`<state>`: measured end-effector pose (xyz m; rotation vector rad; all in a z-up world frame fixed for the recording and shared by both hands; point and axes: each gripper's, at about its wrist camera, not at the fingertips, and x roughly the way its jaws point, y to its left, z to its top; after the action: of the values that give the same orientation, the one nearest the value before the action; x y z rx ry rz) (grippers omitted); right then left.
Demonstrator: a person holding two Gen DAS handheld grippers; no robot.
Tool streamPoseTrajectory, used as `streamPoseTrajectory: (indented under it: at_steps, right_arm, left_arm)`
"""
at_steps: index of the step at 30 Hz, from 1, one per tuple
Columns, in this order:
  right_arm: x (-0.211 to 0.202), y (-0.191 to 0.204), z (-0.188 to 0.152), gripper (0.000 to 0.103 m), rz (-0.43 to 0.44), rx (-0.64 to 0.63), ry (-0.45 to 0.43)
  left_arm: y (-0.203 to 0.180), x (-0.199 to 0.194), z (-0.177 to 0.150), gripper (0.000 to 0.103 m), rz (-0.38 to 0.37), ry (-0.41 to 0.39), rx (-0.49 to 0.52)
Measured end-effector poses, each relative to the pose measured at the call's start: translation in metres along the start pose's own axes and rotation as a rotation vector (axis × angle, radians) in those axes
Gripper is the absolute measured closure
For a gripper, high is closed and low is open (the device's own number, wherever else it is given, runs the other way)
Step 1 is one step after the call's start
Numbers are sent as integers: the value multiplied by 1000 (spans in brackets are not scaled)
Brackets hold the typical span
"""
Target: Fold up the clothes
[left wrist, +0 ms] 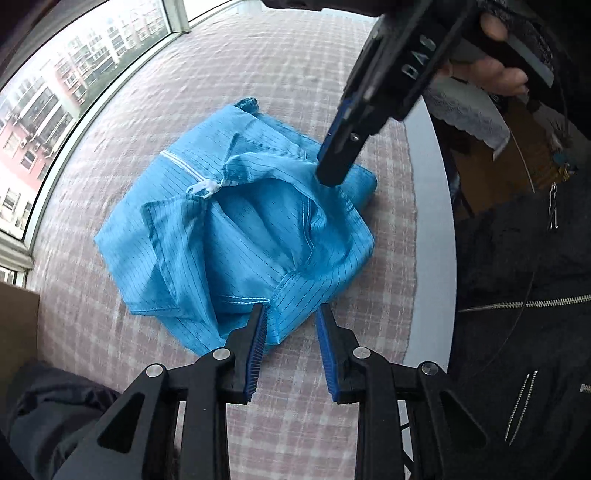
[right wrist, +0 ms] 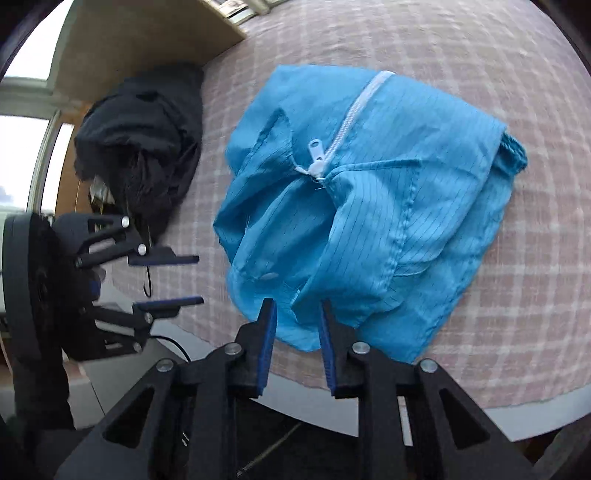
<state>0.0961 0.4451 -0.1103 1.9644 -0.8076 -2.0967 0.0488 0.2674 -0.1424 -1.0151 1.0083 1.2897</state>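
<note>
**Blue garment bunched on the checked cloth, both claws loose**

Left claw [left wrist: 291, 314] hangs over the near hem of the blue garment [left wrist: 236, 236], its two blue-padded fingers parted with a clear gap between them. A fold of the hem lies just under that gap, but the pads do not press on it. In the right wrist view the same claw [right wrist: 197, 280] sits off to the left of the garment, apart from it, fingers spread and nothing between them.

Right claw [right wrist: 293, 314] points steeply down at the garment's near edge, its fingers also apart; blue fabric [right wrist: 369, 206] shows in and beyond the gap, though no pinch can be seen. From the left wrist view this claw [left wrist: 332, 173] comes in from the upper right, its tip low over the garment's far right side (whether it touches the fabric I cannot tell). A hand [left wrist: 495, 55] grips its handle.

The garment lies crumpled in a rough heap in the middle of a pink checked tablecloth [left wrist: 295, 74], with a white zip [right wrist: 354, 122] running up its top and the puller [right wrist: 314, 147] lying loose. A dark garment [right wrist: 144, 147] is piled at the table's edge, well apart from the blue one, beside a cardboard box [right wrist: 147, 33]. A window [left wrist: 55, 92] curves along one side.
</note>
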Motion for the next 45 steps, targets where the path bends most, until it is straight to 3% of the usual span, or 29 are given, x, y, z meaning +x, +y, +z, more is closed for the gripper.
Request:
streamPoseTrajectory:
  at_steps: [5,8,11,16,20,23,25,28,31,33,35,41,45]
  right_arm:
    - [14,0,-8,76,-59,154,6]
    - [17,-1,-10,76,-84,225,-2]
    - [18,-1,-13,74,-112,274,-5]
    - [23,-6,-13,71,-145,358,1]
    - [28,-8,-8,71,-166,413,12]
    - [31,0,-5,71,-193,416,31]
    - [33,8,-3,71,-205,411,42]
    - [35,9,0,71,-242,429,46]
    - [42,5,0,71,-268,440,71]
    - [40,1,-2,72,-267,433,64]
    - [36,-4,-5,92,-261,423,47]
    - [13,-17,-15,96,-239,427,-31]
    - [-16,-26,-21,98,-143,482,-136]
  left_arm:
    - [-3,25,-12,77,6,56,173]
    - [14,34,-19,77,26,82,212]
    - [24,32,-24,77,-21,83,235]
    - [3,38,-33,74,-74,72,395]
    - [2,56,-36,76,-4,90,473]
    - [0,57,-40,76,9,89,528]
    - [0,56,-41,77,0,83,538]
    - [2,57,-42,96,12,81,548]
    - [3,57,-45,101,22,74,565]
    - [4,57,-48,102,38,69,573]
    - [5,55,-53,102,50,58,574]
    - [20,40,-63,103,74,30,525]
    - [29,30,-67,103,83,7,486]
